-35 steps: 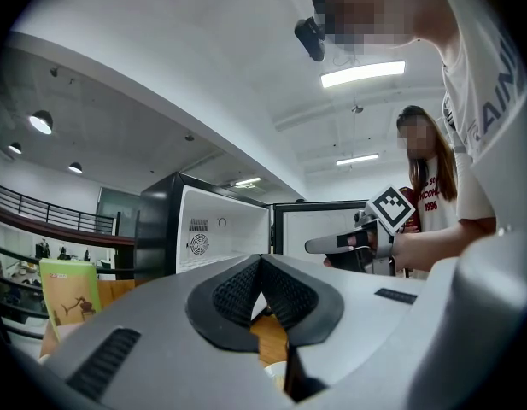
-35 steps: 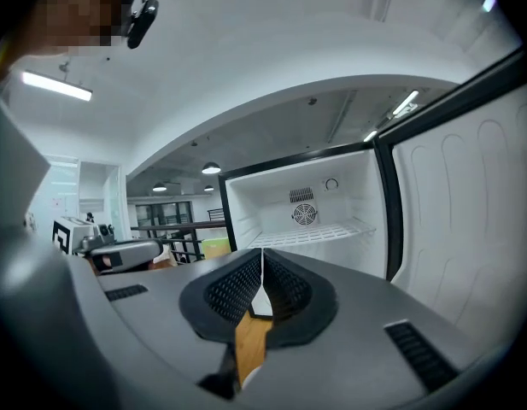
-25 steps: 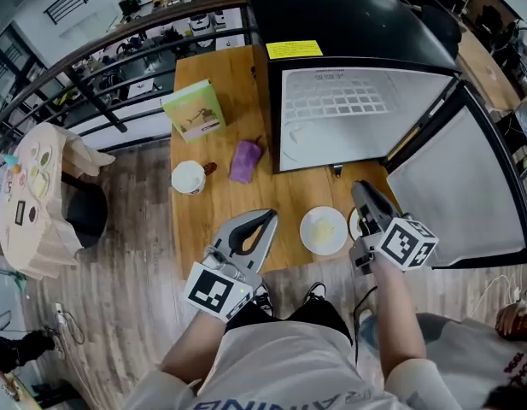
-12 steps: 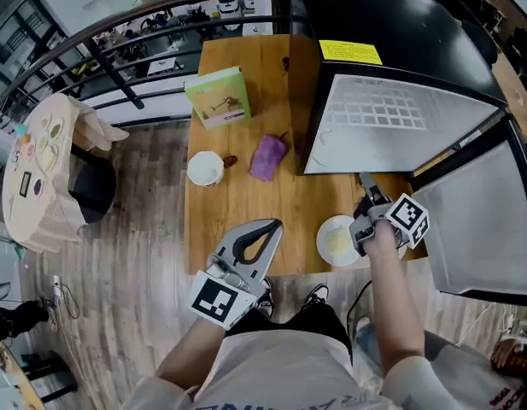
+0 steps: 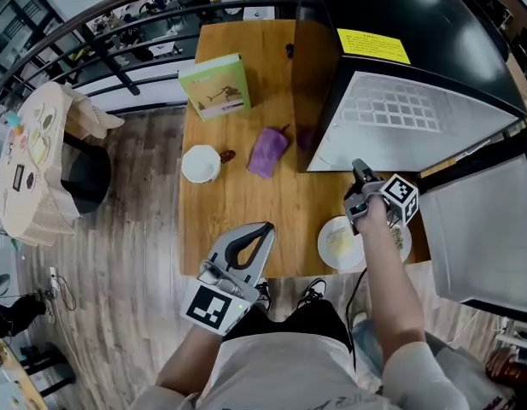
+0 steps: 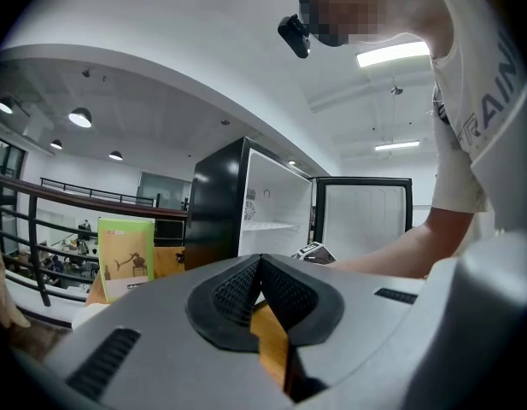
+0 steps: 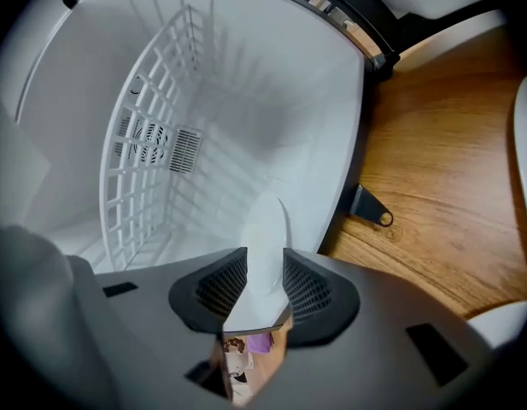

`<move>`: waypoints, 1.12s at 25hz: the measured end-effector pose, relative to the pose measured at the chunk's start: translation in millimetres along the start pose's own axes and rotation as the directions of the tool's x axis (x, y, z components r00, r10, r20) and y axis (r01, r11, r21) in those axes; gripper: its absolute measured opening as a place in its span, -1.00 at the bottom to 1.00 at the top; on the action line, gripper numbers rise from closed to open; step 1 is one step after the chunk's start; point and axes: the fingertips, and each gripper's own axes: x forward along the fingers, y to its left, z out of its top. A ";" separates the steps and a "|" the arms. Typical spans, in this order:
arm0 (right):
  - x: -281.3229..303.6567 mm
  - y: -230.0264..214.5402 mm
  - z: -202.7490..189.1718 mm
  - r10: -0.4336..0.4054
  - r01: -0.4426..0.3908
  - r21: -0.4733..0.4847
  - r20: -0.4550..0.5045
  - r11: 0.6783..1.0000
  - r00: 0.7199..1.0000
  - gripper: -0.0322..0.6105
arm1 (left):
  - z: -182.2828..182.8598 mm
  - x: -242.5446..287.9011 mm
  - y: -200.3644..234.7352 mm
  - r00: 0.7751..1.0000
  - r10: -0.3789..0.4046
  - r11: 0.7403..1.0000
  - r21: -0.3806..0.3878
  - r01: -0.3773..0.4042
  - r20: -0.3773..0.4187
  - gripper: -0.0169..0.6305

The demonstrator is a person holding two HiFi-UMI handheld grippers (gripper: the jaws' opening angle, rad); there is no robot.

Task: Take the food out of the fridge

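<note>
The black mini fridge [image 5: 400, 24] stands on the wooden table [image 5: 246, 203] with its door [image 5: 477, 220] swung open. My right gripper [image 5: 357, 169] is rolled on its side at the fridge's mouth, low by the floor of the white inside [image 7: 246, 101]. Its jaws have just been opening and stand open. A thin white plate-like edge [image 7: 267, 229] lies between them [image 7: 265, 259]. Two white plates are out on the table: one with pale food [image 5: 340, 244], one half under my right hand [image 5: 406, 239]. My left gripper [image 5: 265, 229] hangs shut and empty at the table's front edge [image 6: 261, 263].
A purple item [image 5: 269, 152], a white cup [image 5: 200, 163] with a small brown thing [image 5: 229, 155] and a green book [image 5: 214, 86] lie on the table's left half. A wire shelf [image 7: 152, 135] spans the fridge inside. A hinge bracket [image 7: 371, 207] sticks out at its base.
My right gripper left the plates, sank and moved up to the fridge's mouth, rolling onto its side. My left gripper drifted down and back toward the front edge.
</note>
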 end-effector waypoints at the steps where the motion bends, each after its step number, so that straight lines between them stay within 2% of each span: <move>1: 3.3 -1.8 -0.3 -0.005 0.005 0.000 -0.003 1.000 1.000 -0.51 | -2.2 -0.7 1.6 1.000 0.005 1.000 -0.004 -0.005 -0.007 -0.93; 12: 21.6 -10.5 5.0 -0.072 0.072 0.003 0.012 0.997 0.997 -0.51 | -8.8 -2.0 14.4 0.999 0.029 1.000 -0.009 -0.030 -0.027 -0.93; 22: 31.6 -13.2 7.2 -0.062 0.061 0.057 0.011 0.997 0.998 -0.52 | -12.2 -1.4 18.4 0.999 0.026 1.000 -0.016 -0.026 -0.038 -0.93; 23: 32.3 -15.3 7.7 -0.074 0.073 0.061 0.011 0.995 0.997 -0.57 | -13.1 -1.2 18.4 0.999 0.025 1.000 -0.017 -0.025 -0.042 -0.93; 25: 32.2 -18.7 8.3 -0.089 0.088 0.070 0.011 0.994 0.996 -0.78 | -12.8 -1.2 18.5 0.999 0.024 0.999 -0.019 -0.025 -0.041 -0.93; 28: 26.5 -12.5 7.9 -0.039 0.036 0.091 0.030 0.995 0.999 -0.80 | -11.4 -4.1 18.6 0.999 0.024 0.999 -0.022 -0.025 -0.036 -0.93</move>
